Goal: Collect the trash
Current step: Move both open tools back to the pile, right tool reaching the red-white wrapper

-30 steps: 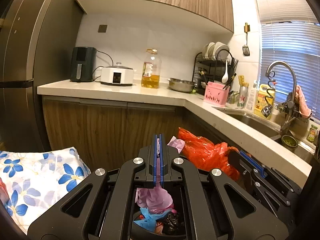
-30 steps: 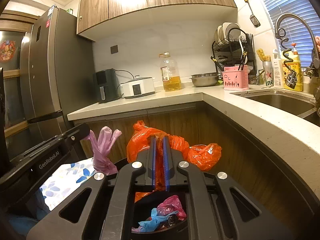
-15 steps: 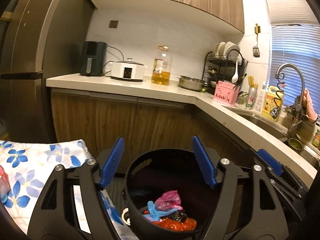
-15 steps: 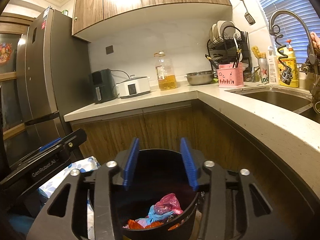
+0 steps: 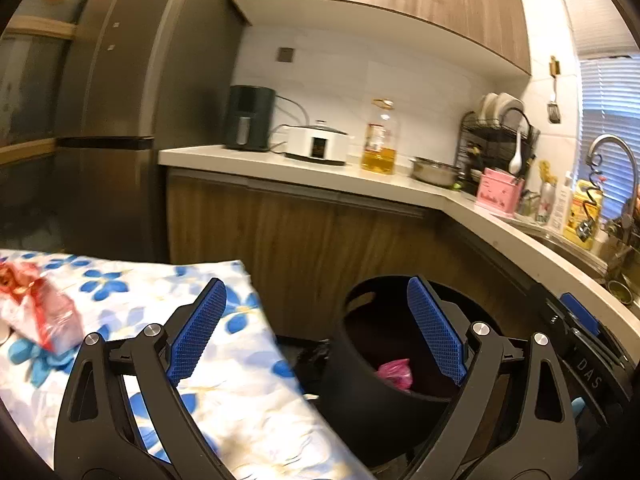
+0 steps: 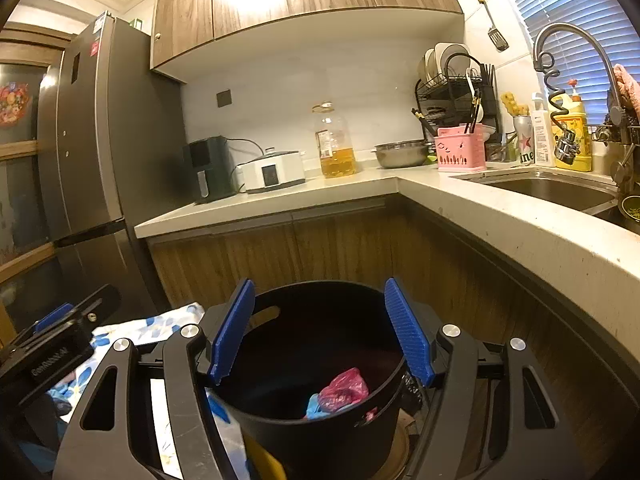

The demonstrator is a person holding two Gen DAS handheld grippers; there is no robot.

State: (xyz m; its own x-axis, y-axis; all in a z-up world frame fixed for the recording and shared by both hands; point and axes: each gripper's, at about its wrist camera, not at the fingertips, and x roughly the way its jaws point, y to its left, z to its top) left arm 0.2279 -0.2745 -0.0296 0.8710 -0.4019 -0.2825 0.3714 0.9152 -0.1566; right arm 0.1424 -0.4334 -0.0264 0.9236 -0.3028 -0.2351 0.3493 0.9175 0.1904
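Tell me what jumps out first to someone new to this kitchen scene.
The black bin on the floor below the counter, with a crumpled pink bag inside. Both tools, left and right, are opening with nothing between the pads. Left of the bin, a blue-flowered cloth carries a red-and-white wrapper.

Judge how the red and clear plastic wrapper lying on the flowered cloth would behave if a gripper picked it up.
The wrapper looks like thin, crinkled film, so it would probably be floppy and crumple between the pads. It seems empty and flat, so likely very light. Its glossy surface suggests it could slip from a shallow pinch, and on the soft flowered cloth it might slide rather than lift cleanly.
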